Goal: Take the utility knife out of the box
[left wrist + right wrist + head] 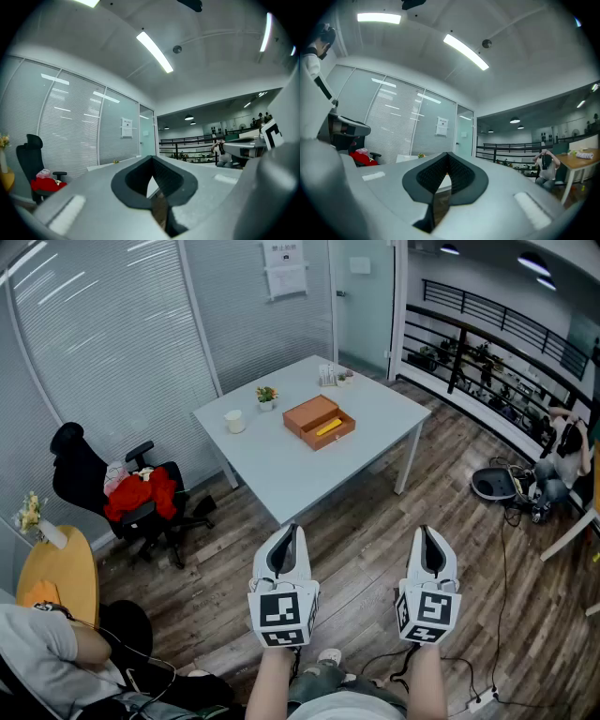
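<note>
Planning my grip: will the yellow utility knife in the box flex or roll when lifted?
Probably stiff: the utility knife looks a straight slim bar. Likely light, being small within the box. Slipperiness can't be told.

Open-topped box (pixel 320 422); cup (pixel 234 421), plant (pixel 266 396) near its left side.

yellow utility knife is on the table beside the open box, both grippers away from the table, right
No: head view shows the yellow utility knife inside the open box, not beside it. The left gripper and right gripper are away from the table.
</note>
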### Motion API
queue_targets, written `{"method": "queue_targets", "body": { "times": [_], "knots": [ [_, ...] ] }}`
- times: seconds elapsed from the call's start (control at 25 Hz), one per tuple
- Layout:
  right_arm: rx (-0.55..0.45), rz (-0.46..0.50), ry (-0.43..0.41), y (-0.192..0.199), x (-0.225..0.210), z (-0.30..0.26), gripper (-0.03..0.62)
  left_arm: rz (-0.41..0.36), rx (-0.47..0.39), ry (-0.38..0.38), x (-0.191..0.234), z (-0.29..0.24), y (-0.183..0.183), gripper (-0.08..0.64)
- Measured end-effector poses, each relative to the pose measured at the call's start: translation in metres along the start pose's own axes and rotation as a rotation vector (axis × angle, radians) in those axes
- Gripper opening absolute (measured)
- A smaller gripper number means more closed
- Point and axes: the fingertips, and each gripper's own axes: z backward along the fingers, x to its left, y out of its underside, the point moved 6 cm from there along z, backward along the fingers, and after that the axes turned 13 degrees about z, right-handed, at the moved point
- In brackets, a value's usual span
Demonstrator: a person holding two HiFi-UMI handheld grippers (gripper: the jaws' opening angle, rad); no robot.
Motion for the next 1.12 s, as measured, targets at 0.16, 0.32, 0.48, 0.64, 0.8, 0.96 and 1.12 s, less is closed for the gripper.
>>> {"method": "queue_targets", "body": {
  "times": [0.16,0.32,0.48,0.64,0.8,0.96,1.12],
  "knots": [
    [0.005,-0.001,0.001,0.002,0.002,-0.004,0.025,0.000,-0.002,0.002,0.002,-0.004,0.001,0.000],
    [0.015,-0.006,0.007,0.004,0.003,-0.011,0.026,0.000,0.001,0.006,0.007,-0.012,0.001,0.000],
    [0.023,-0.003,0.013,0.006,0.006,-0.023,0.025,0.004,0.001,0.007,0.016,-0.024,0.001,0.000],
    [0.025,-0.002,0.023,0.008,0.009,-0.035,0.026,0.005,0.002,0.013,0.024,-0.038,0.001,0.000],
    [0.027,-0.004,0.036,0.010,0.016,-0.049,0.026,0.009,0.000,0.011,0.037,-0.053,0.001,0.002],
    [0.040,0.000,0.050,0.016,0.019,-0.061,0.028,0.002,0.007,0.023,0.046,-0.069,0.005,0.036],
    [0.061,-0.003,0.056,0.019,0.019,-0.071,0.028,0.010,0.008,0.026,0.054,-0.083,0.006,0.125]
  ]
}}
